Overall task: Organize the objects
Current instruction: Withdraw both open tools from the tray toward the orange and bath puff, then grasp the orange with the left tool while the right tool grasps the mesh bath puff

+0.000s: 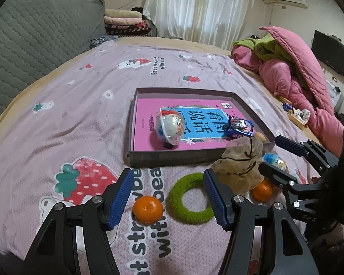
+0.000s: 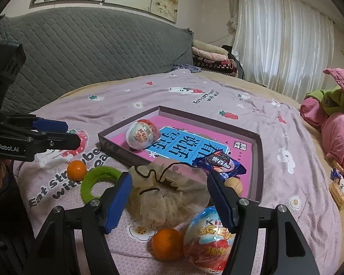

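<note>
A dark shallow tray (image 1: 135, 158) (image 2: 259, 160) on the bed holds a pink book, a toy egg (image 1: 169, 128) (image 2: 143, 136), a cookie packet (image 1: 240, 127) (image 2: 220, 162) and a small tan ball (image 2: 234, 184). In front of the tray lie an orange (image 1: 147, 209) (image 2: 76, 169), a green knitted ring (image 1: 190, 198) (image 2: 98, 181), a beige mesh pouch (image 1: 240, 169) (image 2: 172, 192), a second orange (image 1: 262, 190) (image 2: 168, 244) and another wrapped egg (image 2: 208, 238). My left gripper (image 1: 167, 197) (image 2: 66, 133) hovers open over the first orange and the ring. My right gripper (image 2: 169, 201) (image 1: 279, 160) stands open just short of the pouch.
The bed has a lilac strawberry-print sheet (image 1: 80, 126). A grey quilted headboard (image 2: 91, 52) runs behind it. A heap of pink and green quilts (image 1: 298, 75) fills the right side, with small snacks (image 2: 339, 188) beside it. Folded blankets (image 1: 126, 23) are stacked at the far corner.
</note>
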